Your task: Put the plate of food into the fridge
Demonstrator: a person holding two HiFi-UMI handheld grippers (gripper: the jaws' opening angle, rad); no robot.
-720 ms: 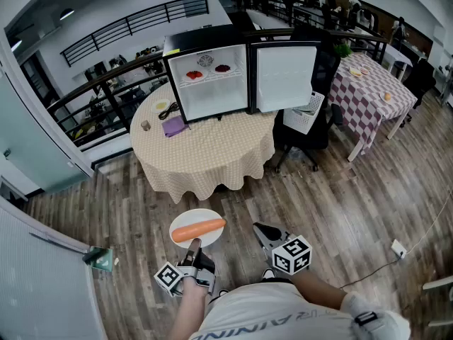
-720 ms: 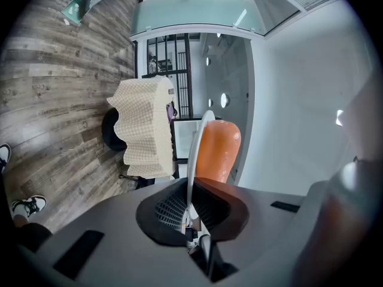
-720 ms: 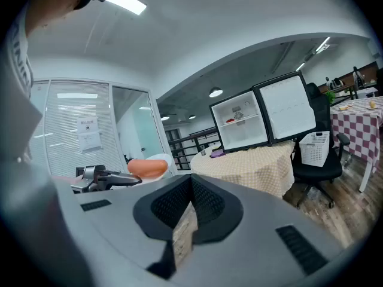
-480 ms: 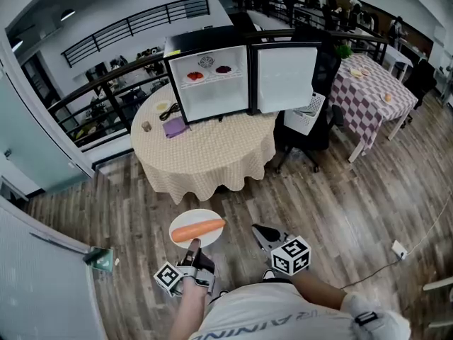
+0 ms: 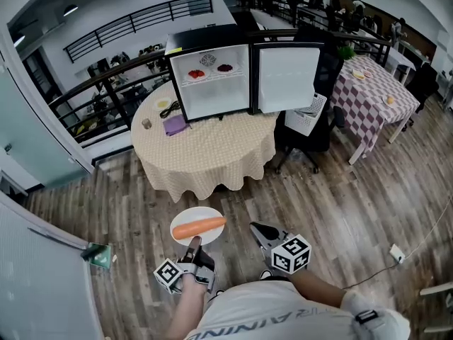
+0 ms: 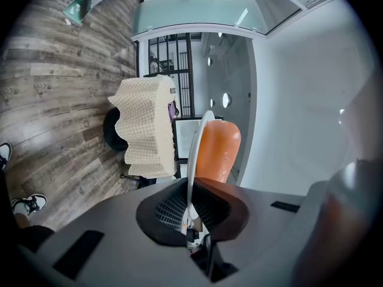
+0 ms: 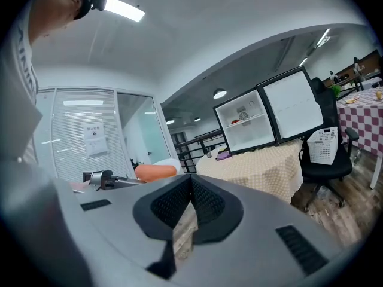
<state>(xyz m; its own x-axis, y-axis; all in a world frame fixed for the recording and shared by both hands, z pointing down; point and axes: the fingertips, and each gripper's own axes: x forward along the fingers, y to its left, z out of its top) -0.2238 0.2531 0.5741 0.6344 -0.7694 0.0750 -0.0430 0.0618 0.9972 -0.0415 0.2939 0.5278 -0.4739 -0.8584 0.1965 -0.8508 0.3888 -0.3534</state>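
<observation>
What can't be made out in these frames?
- Fridge shelf food: head view, too small, just red and dark blobs.
- Small items on the table: head view, too small.
- Plate surface: edge-on in left gripper view.
- Left gripper, lower jaw: head view, hidden under the plate.

Bright even light, fisheye-warped edges

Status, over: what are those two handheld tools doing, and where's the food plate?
Left gripper shut on plate rim, carrot riding on it. Right gripper shut, empty. Fridge open on table ahead, across wood floor; no obstacle seen.
</observation>
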